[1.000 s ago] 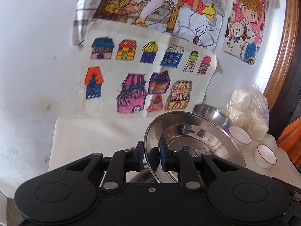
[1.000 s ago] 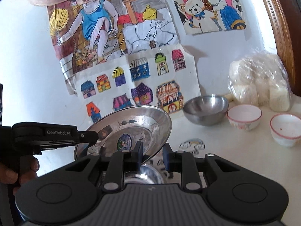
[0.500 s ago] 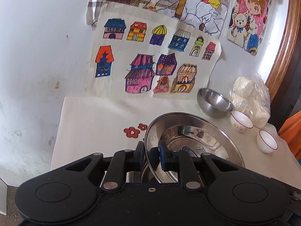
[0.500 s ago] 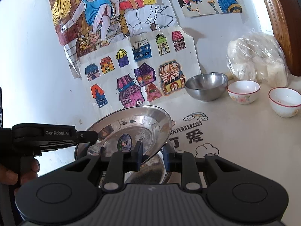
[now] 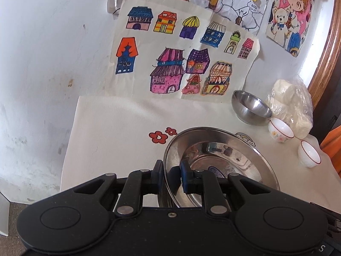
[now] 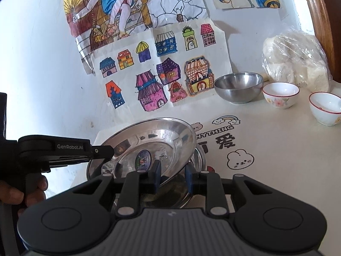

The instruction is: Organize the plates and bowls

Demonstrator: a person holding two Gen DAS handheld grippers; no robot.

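Observation:
A shiny steel plate (image 5: 223,155) (image 6: 153,140) with a round sticker in its middle hangs tilted just over a second steel plate (image 6: 199,157) that lies on the table. My left gripper (image 5: 171,177) is shut on the tilted plate's left rim; in the right wrist view the left gripper (image 6: 110,151) reaches in from the left, held by a person's hand (image 6: 32,192). My right gripper (image 6: 173,177) has the plate's near rim slanting between its pads and touching both.
A steel bowl (image 5: 251,106) (image 6: 238,87) stands at the back by the wall, with two white red-rimmed cups (image 6: 280,95) (image 6: 326,108) and a plastic bag (image 6: 296,61) of white lumps to its right. A printed cloth (image 6: 266,149) covers the table; drawings hang on the wall.
Both grippers have sunk with the plate between them, toward the plate on the table. More of the tabletop shows. Neither grip has visibly changed.

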